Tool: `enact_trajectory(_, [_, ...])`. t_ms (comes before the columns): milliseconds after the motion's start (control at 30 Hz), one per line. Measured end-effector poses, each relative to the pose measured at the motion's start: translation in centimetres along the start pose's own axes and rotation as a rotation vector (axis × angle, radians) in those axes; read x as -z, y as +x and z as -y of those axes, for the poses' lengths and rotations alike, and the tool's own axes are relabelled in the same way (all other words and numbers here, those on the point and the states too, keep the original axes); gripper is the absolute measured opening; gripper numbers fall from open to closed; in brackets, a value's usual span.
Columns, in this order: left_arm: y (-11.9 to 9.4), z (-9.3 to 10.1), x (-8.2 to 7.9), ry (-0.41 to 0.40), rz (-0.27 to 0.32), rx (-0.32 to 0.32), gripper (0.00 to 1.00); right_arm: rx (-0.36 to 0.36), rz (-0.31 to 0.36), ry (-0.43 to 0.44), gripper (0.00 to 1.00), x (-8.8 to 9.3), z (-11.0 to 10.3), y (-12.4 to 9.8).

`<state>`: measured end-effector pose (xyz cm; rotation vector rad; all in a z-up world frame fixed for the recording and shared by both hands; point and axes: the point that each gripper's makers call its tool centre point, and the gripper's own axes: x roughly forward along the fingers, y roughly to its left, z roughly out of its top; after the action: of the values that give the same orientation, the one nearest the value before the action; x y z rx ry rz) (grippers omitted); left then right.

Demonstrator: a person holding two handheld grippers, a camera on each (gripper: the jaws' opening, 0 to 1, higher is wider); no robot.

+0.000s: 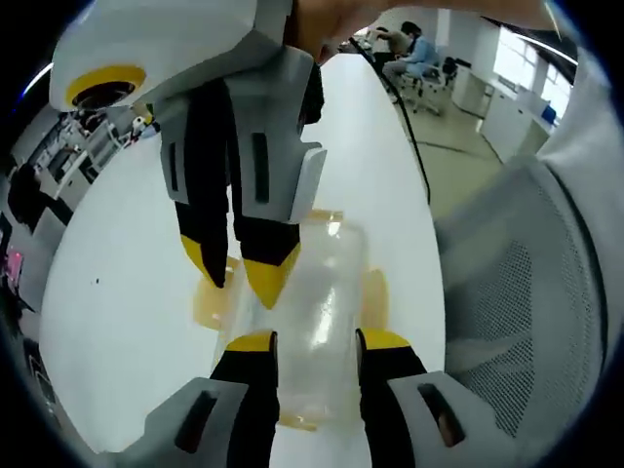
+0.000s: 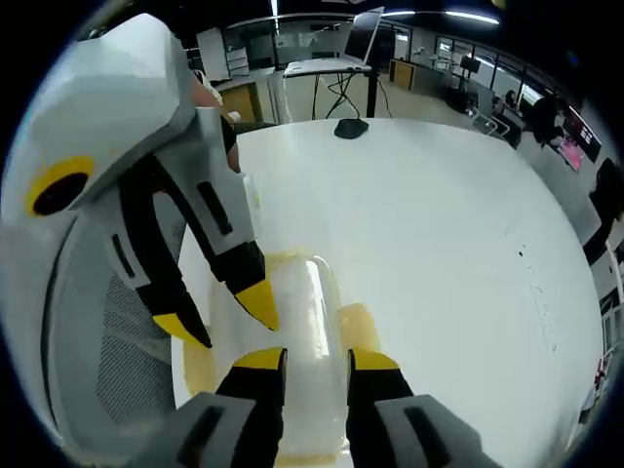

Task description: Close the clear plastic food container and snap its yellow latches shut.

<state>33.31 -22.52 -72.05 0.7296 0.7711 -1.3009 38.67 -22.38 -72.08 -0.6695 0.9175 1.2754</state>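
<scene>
The clear plastic container [image 1: 322,292] lies on the white table [image 1: 127,292] with its lid down. Yellow latches [image 1: 209,304] show at its sides and at the near end. My left gripper [image 1: 317,341] is open, its yellow-tipped jaws spread over the container's near part. My right gripper [image 1: 239,273] comes down from above, open, its tips at the container's left edge by a latch. In the right gripper view the container [image 2: 310,312] runs between the open jaws of the right gripper [image 2: 317,361]. There the left gripper [image 2: 219,317] reaches in from the left, tips apart over the container's rim. I cannot tell whether the latches are snapped.
A grey mesh chair [image 1: 507,322] stands close to the table's edge. People sit at desks [image 1: 409,49] in the far room. A small black object [image 2: 349,127] lies at the table's far end, with a laptop on a stand [image 2: 341,39] behind it.
</scene>
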Motion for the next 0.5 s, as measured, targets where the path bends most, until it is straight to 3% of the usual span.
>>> enact_trajectory(200, [0.1, 0.6, 0.1, 0.007, 0.003, 0.008, 0.33, -0.023, -0.004, 0.014, 0.26, -0.2, -0.1, 0.7])
enact_trajectory(500, [0.6, 1.5, 0.2, 0.057, 0.000, 0.000, 0.38, -0.026, -0.008, 0.010, 0.22, -0.5, 0.1, 0.9])
